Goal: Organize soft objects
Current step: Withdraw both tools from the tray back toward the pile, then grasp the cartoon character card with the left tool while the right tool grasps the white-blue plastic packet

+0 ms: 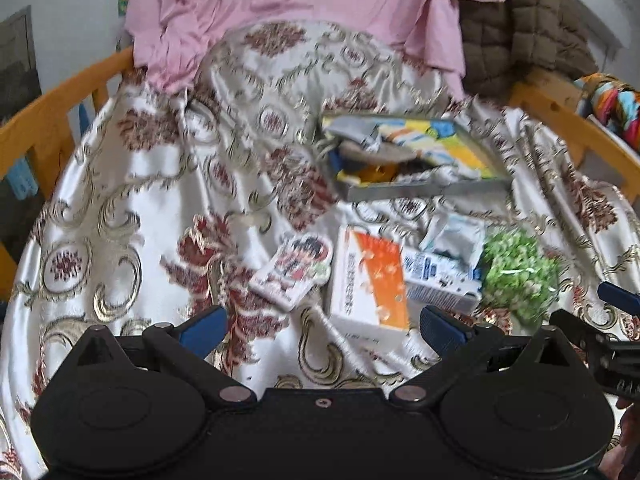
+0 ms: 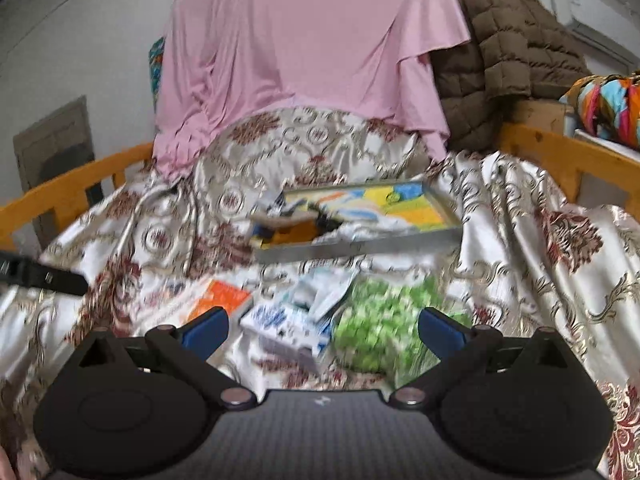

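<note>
Right hand-held gripper point(image 2: 322, 330): wide open, empty; green bundle point(image 2: 380, 320) lies just ahead, to be centred between fingers.
Left hand-held gripper point(image 1: 322, 328): wide open, empty.

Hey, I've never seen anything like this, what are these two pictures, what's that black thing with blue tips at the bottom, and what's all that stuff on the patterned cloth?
No robot here: a person holds a two-finger gripper in each hand, each with a camera looking along its fingers. One picture comes from the left gripper, the other from the right gripper. Both are open and hold nothing.

On the patterned cloth lie a white and orange box, a blue and white carton, a green bunch and a flat printed card. Behind them sits a shallow metal tray with colourful things inside, too blurred to name. A pink cloth hangs at the back.
</note>
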The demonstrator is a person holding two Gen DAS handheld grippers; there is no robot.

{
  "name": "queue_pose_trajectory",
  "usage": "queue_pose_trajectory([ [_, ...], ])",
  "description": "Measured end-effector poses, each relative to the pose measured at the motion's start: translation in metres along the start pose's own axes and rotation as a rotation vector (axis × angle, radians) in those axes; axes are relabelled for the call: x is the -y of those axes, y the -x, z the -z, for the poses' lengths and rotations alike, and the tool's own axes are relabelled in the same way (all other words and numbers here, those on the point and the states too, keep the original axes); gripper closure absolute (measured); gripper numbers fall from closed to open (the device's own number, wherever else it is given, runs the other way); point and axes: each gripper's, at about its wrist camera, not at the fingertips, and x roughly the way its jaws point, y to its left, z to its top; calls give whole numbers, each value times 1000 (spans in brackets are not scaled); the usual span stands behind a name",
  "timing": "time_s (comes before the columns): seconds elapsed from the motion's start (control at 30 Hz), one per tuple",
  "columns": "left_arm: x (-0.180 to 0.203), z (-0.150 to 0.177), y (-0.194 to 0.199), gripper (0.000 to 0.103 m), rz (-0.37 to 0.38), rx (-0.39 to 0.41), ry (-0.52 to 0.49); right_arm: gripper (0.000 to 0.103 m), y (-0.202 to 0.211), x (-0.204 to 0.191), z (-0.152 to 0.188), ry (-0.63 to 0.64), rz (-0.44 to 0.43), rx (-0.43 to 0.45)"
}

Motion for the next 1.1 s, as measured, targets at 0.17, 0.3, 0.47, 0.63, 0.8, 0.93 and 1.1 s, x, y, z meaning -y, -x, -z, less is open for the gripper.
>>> queue_pose_trajectory([
  [0.17,0,-6,-20,1,-28,-61,-61,0,-9,-13,7,70,-35,-30],
  [0.3,1,-15,-39,1,-47,-95,-138,0,-21,-26,12,130,-67,-55],
  [0.47,1,-30,-60,1,-49,-122,-281,0,-34,-39,14,237,-62,-52],
  [0.63,0,-42,-79,1,-42,-126,-406,0,-57,-36,2,299,-26,-45],
  [0.8,-12,-37,-108,4,-8,-182,-380,1,-95,-29,-14,329,-52,-52],
  [0.93,-21,-34,-119,4,-59,-206,-394,3,-131,-30,-21,408,-36,-79],
  [1.1,-28,-36,-125,4,-59,-219,-392,8,-161,-35,-22,525,4,-113],
])
